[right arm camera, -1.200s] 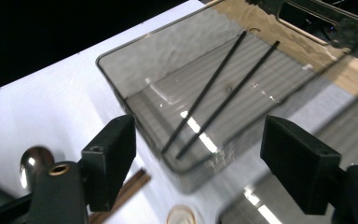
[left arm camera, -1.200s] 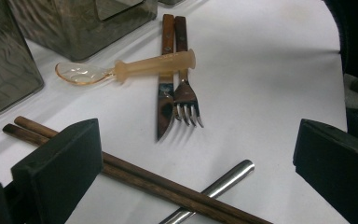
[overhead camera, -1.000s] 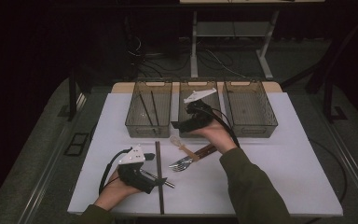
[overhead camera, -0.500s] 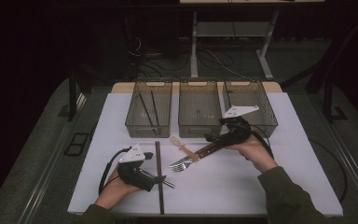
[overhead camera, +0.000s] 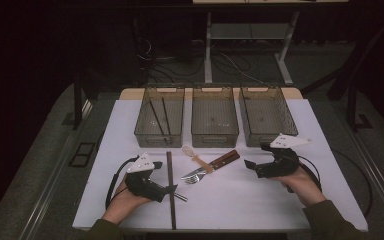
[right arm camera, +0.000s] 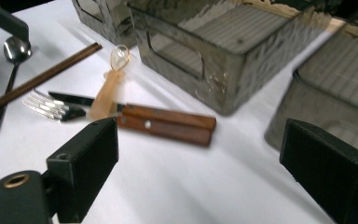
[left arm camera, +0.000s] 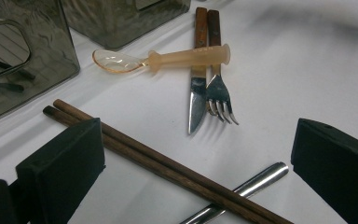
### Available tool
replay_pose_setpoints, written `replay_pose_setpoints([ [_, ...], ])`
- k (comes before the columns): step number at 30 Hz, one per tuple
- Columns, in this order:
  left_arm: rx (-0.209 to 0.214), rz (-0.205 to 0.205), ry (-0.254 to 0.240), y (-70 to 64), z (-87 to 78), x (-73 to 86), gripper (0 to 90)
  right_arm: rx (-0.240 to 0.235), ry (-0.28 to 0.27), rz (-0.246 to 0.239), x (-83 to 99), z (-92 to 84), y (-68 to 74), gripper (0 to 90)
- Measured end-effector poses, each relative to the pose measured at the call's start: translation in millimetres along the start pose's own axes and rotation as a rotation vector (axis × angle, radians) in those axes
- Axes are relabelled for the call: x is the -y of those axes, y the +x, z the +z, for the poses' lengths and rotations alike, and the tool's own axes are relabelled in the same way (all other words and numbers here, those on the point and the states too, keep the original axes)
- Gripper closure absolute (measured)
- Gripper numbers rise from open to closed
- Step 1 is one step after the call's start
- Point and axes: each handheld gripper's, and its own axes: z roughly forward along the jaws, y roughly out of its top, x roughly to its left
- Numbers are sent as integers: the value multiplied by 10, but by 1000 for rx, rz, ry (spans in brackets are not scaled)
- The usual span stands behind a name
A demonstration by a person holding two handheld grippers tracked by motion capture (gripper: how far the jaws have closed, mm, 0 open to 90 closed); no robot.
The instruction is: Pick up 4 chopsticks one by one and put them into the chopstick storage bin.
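My left gripper [overhead camera: 171, 189] rests on the white table near its front edge, jaws open. In the left gripper view it [left arm camera: 198, 186] straddles a pair of dark wooden chopsticks [left arm camera: 168, 168] that lie across a metal spoon's handle [left arm camera: 256, 182]. My right gripper [overhead camera: 252, 167] stands open in front of the right bin, pointing left, with nothing between its jaws [right arm camera: 205, 172]. Between the two grippers lie a wood-handled knife [left arm camera: 196, 93] and fork [left arm camera: 219, 93] side by side. A translucent plastic spoon [left arm camera: 168, 58] lies across them.
Three clear smoky bins stand in a row at the back: the left one [overhead camera: 160, 117] holds two dark sticks, then the middle [overhead camera: 214, 117] and the right [overhead camera: 267, 115]. The table's front edge [overhead camera: 220, 227] is close behind both hands.
My right gripper has moved from over the middle bin to the right and down toward me, to the table in front of the right bin. The left gripper has not moved.
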Motion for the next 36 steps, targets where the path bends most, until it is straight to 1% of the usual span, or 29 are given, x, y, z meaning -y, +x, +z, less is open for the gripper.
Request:
replay_pose_setpoints([
  [1,0,5,3,-5,-4,-1,21,6,1,5,50,-20,-1,111],
  [4,4,8,6,-18,5,3,34,7,7,12,216,-84,24,111],
  [6,10,13,11,-24,11,3,48,-2,10,4,300,-115,48,111],
  [9,4,13,10,-22,11,-5,74,-7,16,-6,417,-148,93,111],
  [10,-4,7,9,-24,7,-7,88,-11,15,-3,444,-158,100,111],
  [12,-4,10,8,-11,-5,-15,133,-18,4,17,492,-192,108,111],
  [14,-25,12,7,-4,-13,-30,161,-12,4,20,520,-225,111,111],
  [17,-47,15,7,13,-25,-53,281,-20,-2,42,572,-282,96,111],
  [20,-74,4,12,47,-1,-84,414,-37,9,38,602,-310,97,111],
  [21,-86,-8,22,66,19,-104,446,-38,14,36,606,-313,98,111],
  [22,-95,-9,27,78,34,-116,466,-31,18,36,612,-312,102,111],
  [23,-105,-5,42,98,63,-138,486,-30,22,37,615,-311,104,111],
  [25,-111,-8,58,121,109,-164,530,-23,27,37,622,-305,110,111],
  [26,-118,-10,74,138,140,-182,559,-24,29,35,627,-306,114,111],
  [27,-129,-23,82,142,162,-194,586,-25,35,29,639,-309,119,111],
  [30,-177,-41,114,188,236,-260,674,-28,45,31,668,-303,120,111],
  [34,-228,-68,141,271,314,-335,808,-34,37,29,661,-303,120,111],
  [36,-260,-78,168,320,363,-366,864,-36,28,31,653,-307,119,111],
])
